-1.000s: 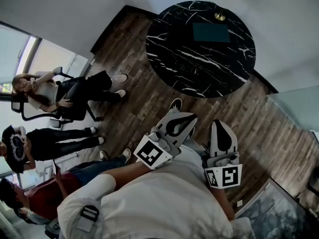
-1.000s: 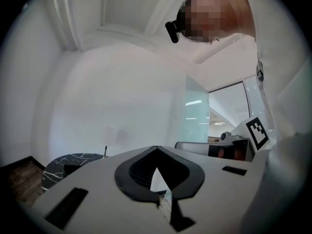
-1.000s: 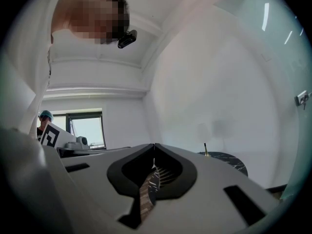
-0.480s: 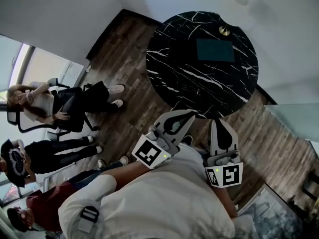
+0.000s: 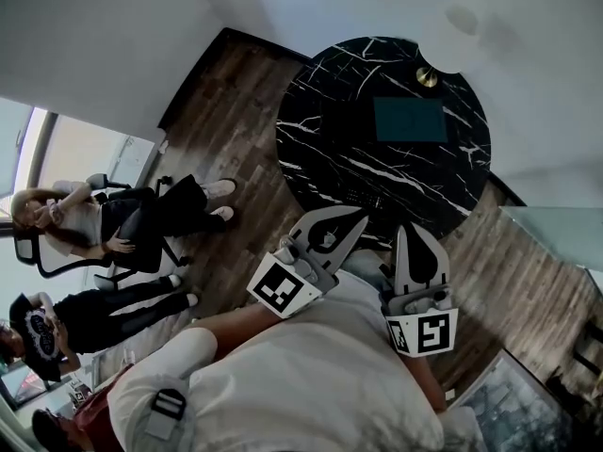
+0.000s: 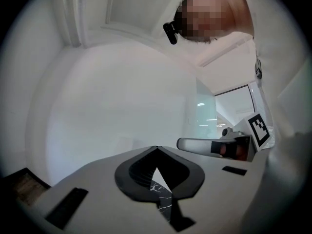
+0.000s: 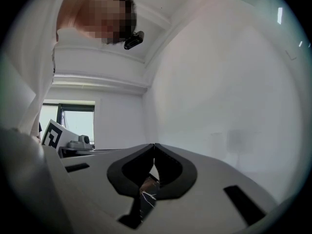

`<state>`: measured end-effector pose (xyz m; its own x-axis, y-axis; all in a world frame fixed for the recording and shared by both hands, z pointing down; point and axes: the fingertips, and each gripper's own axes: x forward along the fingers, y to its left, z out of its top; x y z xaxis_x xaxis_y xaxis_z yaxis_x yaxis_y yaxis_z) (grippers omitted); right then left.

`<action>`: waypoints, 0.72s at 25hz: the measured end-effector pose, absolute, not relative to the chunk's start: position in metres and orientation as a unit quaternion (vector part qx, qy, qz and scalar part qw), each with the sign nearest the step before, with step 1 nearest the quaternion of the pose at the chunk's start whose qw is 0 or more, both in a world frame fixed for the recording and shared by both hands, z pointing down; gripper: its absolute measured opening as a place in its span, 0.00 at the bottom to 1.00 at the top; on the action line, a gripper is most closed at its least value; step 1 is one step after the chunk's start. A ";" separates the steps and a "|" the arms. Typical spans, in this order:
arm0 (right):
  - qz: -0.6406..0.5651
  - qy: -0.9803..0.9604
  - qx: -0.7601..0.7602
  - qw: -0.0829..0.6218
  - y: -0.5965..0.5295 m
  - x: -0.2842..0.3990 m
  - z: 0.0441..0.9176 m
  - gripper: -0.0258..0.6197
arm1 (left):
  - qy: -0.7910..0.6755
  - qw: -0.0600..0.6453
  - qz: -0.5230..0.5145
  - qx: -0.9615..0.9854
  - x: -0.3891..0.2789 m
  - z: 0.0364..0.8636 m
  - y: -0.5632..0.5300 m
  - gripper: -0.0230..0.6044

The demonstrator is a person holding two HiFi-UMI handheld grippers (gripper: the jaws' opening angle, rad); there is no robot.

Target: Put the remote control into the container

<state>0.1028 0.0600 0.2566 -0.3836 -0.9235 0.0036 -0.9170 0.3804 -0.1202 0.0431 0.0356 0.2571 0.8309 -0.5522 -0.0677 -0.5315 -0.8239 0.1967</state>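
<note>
A round black marble table [image 5: 320,111] stands ahead. On its far side lies a dark teal rectangular container [image 5: 410,119]. A dark remote control [image 5: 366,194] is only faintly visible near the table's near edge. My left gripper [image 5: 363,217] is shut and empty, its tips just short of that edge. My right gripper [image 5: 412,226] is beside it, also shut and empty. In the left gripper view the left gripper [image 6: 155,147] shows its tips meeting, with marble seen through the gap below them. The right gripper [image 7: 154,145] looks the same in the right gripper view.
A small gold round object [image 5: 427,77] sits at the table's far edge. Several people sit at the left, one in an office chair [image 5: 132,224]. White walls close in behind the table. A glass panel [image 5: 556,234] stands at the right over dark wood flooring [image 5: 226,92].
Both grippers and the camera have advanced toward the table; its near edge now lies just ahead of the fingertips. The seated people have slid toward the left edge. Both grippers stay shut.
</note>
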 end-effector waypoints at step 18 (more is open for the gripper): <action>0.002 0.887 -0.431 -0.167 -0.038 0.128 0.319 0.06 | -0.312 0.117 0.049 0.942 0.047 0.346 -0.035 0.05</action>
